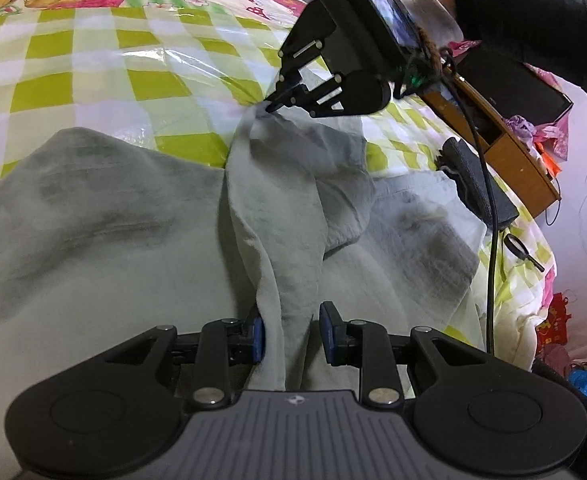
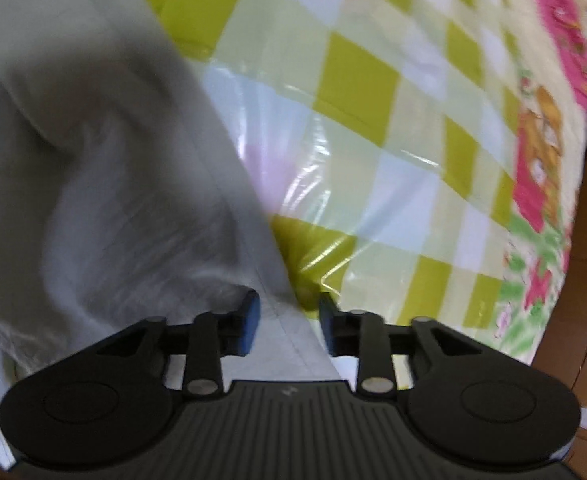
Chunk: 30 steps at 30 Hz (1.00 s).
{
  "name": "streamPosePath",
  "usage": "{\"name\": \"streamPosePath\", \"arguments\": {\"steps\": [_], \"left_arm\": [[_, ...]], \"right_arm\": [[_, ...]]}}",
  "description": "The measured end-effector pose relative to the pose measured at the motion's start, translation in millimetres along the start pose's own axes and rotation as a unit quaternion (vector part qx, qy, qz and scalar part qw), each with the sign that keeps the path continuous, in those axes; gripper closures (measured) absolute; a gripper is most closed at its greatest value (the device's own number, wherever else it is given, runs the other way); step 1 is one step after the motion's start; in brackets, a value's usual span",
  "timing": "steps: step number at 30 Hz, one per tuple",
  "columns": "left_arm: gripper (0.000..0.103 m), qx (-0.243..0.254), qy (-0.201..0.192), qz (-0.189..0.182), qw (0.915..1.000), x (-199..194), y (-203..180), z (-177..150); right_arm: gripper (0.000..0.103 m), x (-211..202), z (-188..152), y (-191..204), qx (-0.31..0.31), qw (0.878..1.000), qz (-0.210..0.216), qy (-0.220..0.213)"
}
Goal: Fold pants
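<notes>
Light grey pants lie spread across the bed, with a raised ridge of cloth running from near to far. My left gripper is shut on the near end of that ridge, the fold pressed between its blue pads. At the far end the cloth peaks under my right gripper, held by a hand in a black sleeve. In the right wrist view the right gripper stands open. The hem of the pants runs between its jaws, and the right pad is clear of the cloth.
The bed has a green and white checked cover under shiny plastic. A dark grey cloth, a black cable and a magnifying glass lie at the right. A wooden shelf stands beyond the bed.
</notes>
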<state>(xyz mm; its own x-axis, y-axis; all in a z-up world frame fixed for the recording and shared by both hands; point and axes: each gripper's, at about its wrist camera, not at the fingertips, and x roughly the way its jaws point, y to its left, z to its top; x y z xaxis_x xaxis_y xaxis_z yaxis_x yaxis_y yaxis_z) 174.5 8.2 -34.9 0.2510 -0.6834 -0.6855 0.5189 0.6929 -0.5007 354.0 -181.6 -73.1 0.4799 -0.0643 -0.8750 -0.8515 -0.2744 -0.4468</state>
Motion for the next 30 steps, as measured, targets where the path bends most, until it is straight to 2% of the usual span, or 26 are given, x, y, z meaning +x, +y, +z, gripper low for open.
{"name": "streamPosePath", "arguments": {"steps": [1,2,4,7,12,15,18,21,24,26,30], "left_arm": [[0.065,0.003,-0.001,0.003,1.0000,-0.1,-0.9,-0.1],[0.065,0.005,-0.003,0.007,1.0000,-0.4,-2.3,-0.5],[0.065,0.006,-0.007,0.011,0.9999,-2.3,-2.0,-2.6],[0.065,0.003,-0.013,0.018,0.9998,-2.7,-3.8,-4.7],[0.065,0.036,-0.025,0.031,0.9985,-5.6,-20.8,-0.7],[0.065,0.064,-0.037,0.022,0.9970,-7.9,-35.9,2.6],[0.065,0.085,-0.040,0.016,0.9955,-5.3,-49.9,-0.8],[0.065,0.105,-0.022,0.012,0.9942,0.6,-64.6,-10.8],[0.065,0.126,0.006,0.017,0.9919,13.1,-75.1,-22.0],[0.065,0.149,0.026,0.035,0.9879,21.1,-83.3,-31.8],[0.065,0.161,0.037,0.053,0.9848,19.8,-96.0,-39.4]], "right_arm": [[0.098,0.9,1.3,-0.1,0.004,1.000,0.011,0.006],[0.100,2.5,1.5,1.4,0.006,1.000,0.018,0.013],[0.101,1.5,0.1,11.0,0.002,1.000,0.005,0.022],[0.102,-8.7,-4.7,8.2,0.048,0.999,-0.005,0.021],[0.102,-50.9,-27.4,10.9,0.116,0.992,-0.041,0.007],[0.102,-79.8,-45.9,29.5,0.142,0.988,-0.063,0.023],[0.102,-116.3,-69.4,51.8,0.198,0.976,-0.087,0.038],[0.102,-150.9,-88.9,92.8,0.260,0.960,-0.094,0.048],[0.102,-173.0,-96.4,150.4,0.324,0.942,-0.077,0.050],[0.102,-170.5,-98.8,188.2,0.360,0.929,-0.062,0.053],[0.100,-148.6,-93.4,239.5,0.383,0.919,-0.062,0.071]]}}
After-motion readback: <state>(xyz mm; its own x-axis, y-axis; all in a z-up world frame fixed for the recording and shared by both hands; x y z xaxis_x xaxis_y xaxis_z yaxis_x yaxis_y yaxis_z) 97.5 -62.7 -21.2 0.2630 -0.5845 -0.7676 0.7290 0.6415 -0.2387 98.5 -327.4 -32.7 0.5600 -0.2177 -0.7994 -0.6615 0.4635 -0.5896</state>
